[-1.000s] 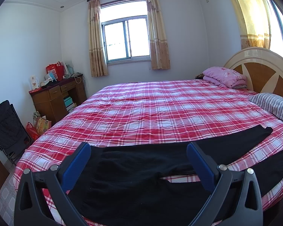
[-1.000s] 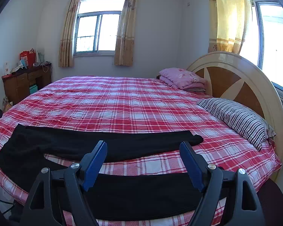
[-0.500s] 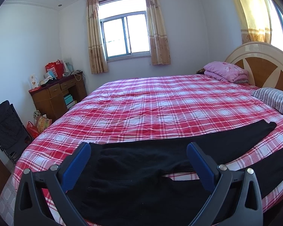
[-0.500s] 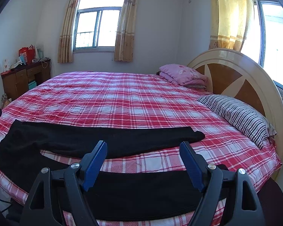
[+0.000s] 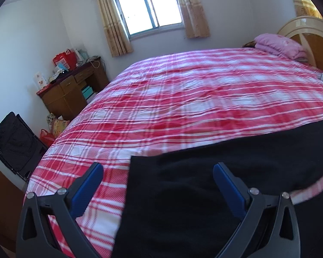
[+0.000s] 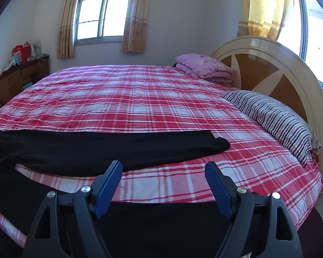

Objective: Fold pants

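Note:
Black pants lie spread flat on the red plaid bed, legs apart in a V, waist to the left. In the left wrist view the waist end fills the lower right. My left gripper is open and empty, low over the waist's left edge. My right gripper is open and empty, over the strip of bedsheet between the far leg and the near leg. The near leg's end is hidden under the gripper body.
A striped pillow and a folded pink blanket lie by the round headboard at the right. A wooden desk with clutter and a black folding chair stand left of the bed. The bed's far half is bare sheet.
My left gripper has dropped and moved left toward the waist, which now looms large. My right gripper has moved lower and closer to the legs. Both stay open.

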Available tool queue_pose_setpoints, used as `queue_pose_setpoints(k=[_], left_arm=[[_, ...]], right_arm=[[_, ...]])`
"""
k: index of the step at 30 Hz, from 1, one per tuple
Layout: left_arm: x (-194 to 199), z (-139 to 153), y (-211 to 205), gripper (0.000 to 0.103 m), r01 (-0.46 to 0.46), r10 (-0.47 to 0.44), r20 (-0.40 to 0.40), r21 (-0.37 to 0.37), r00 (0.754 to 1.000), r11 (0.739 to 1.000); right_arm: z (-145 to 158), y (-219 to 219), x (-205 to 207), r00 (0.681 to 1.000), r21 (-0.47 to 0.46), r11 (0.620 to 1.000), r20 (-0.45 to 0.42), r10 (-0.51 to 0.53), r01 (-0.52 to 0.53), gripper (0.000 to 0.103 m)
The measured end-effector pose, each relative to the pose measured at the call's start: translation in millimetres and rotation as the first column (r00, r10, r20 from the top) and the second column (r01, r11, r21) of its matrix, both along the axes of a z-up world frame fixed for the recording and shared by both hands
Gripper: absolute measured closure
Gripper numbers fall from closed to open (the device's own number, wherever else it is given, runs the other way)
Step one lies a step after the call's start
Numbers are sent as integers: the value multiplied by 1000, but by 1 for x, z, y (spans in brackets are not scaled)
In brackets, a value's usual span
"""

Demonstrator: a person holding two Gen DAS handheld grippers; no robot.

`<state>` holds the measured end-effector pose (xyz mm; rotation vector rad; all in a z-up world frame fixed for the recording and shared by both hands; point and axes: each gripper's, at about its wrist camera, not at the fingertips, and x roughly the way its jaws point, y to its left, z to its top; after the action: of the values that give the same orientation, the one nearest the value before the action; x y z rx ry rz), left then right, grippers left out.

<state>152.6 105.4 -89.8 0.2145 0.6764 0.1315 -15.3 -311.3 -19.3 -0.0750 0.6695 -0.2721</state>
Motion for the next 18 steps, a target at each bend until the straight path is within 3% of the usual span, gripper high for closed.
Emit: queue_pose_setpoints(k=[5,7,13,16,18], left_arm=[[41,-26,15,0,13,-12,-103,11,995,1000],[54,-40,24,0,4,-7,-155,-22,988,1000],[69,-59,54,12,-38,16,-212,-97,977,995],[78,-61,63,21,-33,0,-236,-137,972,990],[86,-61,69,22,-35,-2,-233,-156,973,987]], right_arm=[[-5,-39,25,997,33,998,-50,-50,52,23],[-9,-47,32,995,31,997,-70,-65,67,23],[-21,-62,46,994,86,993,-88,-67,75,23],[-26,-68,58,993,68,995,-96,-67,74,34],[-28,-71,68,991,58,995,-115,-70,77,38]])
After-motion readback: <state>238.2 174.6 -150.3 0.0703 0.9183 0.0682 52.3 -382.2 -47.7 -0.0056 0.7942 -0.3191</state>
